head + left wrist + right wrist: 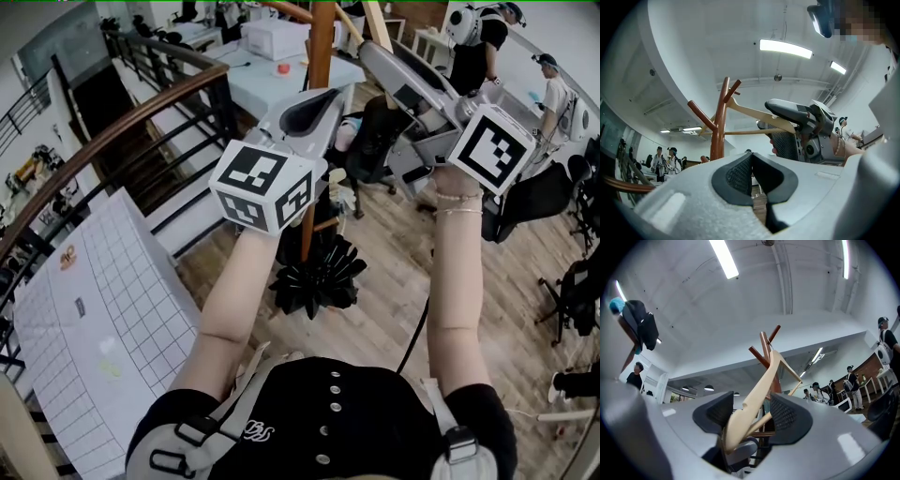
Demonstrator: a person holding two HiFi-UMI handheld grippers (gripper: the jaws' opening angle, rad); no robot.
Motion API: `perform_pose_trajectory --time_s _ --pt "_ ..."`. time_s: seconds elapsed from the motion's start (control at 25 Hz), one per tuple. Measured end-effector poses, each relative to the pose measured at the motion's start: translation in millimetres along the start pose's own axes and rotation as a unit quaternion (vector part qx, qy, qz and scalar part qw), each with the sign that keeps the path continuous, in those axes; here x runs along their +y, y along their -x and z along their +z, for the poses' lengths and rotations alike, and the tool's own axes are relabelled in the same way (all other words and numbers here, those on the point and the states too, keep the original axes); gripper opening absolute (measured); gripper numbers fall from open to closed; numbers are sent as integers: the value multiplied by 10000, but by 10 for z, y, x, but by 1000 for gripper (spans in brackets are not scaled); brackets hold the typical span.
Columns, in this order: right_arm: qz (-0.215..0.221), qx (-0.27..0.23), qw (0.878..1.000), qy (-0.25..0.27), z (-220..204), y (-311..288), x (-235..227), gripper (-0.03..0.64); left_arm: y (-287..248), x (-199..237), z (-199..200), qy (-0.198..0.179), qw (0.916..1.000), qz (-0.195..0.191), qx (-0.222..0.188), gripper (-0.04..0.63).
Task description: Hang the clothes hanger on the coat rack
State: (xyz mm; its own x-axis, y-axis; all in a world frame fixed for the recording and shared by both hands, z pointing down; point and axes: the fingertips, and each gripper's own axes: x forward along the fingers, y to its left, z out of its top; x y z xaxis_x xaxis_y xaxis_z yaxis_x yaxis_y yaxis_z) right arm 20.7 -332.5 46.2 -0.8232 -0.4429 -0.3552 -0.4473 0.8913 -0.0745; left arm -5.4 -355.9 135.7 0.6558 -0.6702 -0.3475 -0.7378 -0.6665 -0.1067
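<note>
The coat rack is a reddish-brown wooden pole with angled pegs, standing on a black base. A pale wooden clothes hanger reaches up to the pegs at the rack's top. Its lower arm lies between the jaws of my right gripper, which stand open and wide, their pads not pressing on it. In the left gripper view the hanger runs from the rack to the right gripper. My left gripper is shut on nothing, just this side of the pole.
A curved wooden railing runs on the left above a white gridded board. Beyond the rack stand a white table and dark office chairs. People stand at the back right.
</note>
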Motion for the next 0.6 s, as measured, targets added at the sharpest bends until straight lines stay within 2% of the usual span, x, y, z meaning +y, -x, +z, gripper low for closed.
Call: perform_pose_trajectory --time_s 0.16,0.36,0.6 --pt "-9 -142 9997 -197 -105 151 31 243 63 -55 -74 54 9999 -37 78 -2" --pt "-161 -182 9997 -81 -231 295 93 245 142 -118 -149 121 9998 -117 104 -2" --pt "-595 -202 9980 -26 -439 443 88 245 222 -198 -275 215 9994 -166 226 -2"
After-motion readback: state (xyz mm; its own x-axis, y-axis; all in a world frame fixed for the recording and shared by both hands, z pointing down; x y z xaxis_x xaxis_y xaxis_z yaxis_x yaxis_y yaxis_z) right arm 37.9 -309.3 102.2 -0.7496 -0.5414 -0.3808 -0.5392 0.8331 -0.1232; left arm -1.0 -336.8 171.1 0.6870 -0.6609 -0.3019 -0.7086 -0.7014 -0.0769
